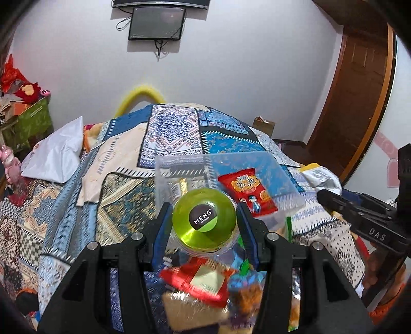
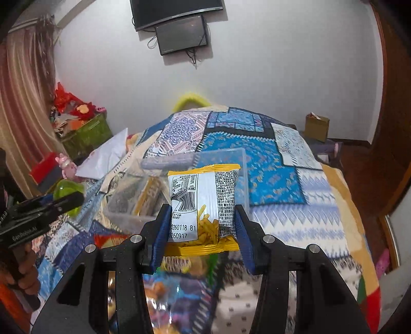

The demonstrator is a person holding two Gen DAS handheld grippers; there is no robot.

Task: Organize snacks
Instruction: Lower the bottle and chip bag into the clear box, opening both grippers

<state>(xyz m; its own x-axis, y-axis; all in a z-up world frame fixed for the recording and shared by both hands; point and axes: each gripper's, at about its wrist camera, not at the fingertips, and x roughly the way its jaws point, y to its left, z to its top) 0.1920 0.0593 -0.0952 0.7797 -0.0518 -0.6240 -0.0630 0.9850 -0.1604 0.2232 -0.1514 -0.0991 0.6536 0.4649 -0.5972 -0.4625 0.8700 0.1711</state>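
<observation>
My left gripper (image 1: 204,218) is shut on a green jelly cup (image 1: 204,218) with a black "MENG" label, held above loose snack packets (image 1: 197,280). Just beyond it stands a clear plastic bin (image 1: 282,179) holding a red snack packet (image 1: 246,192). My right gripper (image 2: 203,226) is shut on a yellow-and-white snack packet (image 2: 204,205), its barcode side facing me, in front of the same clear bin (image 2: 241,164). The right gripper shows at the right of the left wrist view (image 1: 359,213); the left gripper with the green cup (image 2: 68,192) shows at the left of the right wrist view.
Everything lies on a bed with a patchwork blue patterned cover (image 1: 174,128). A white bag (image 1: 59,154) lies at the left. A green box with clutter (image 1: 30,120) stands by the wall. A wooden door (image 1: 359,90) is at the right, and screens (image 1: 156,23) hang on the wall.
</observation>
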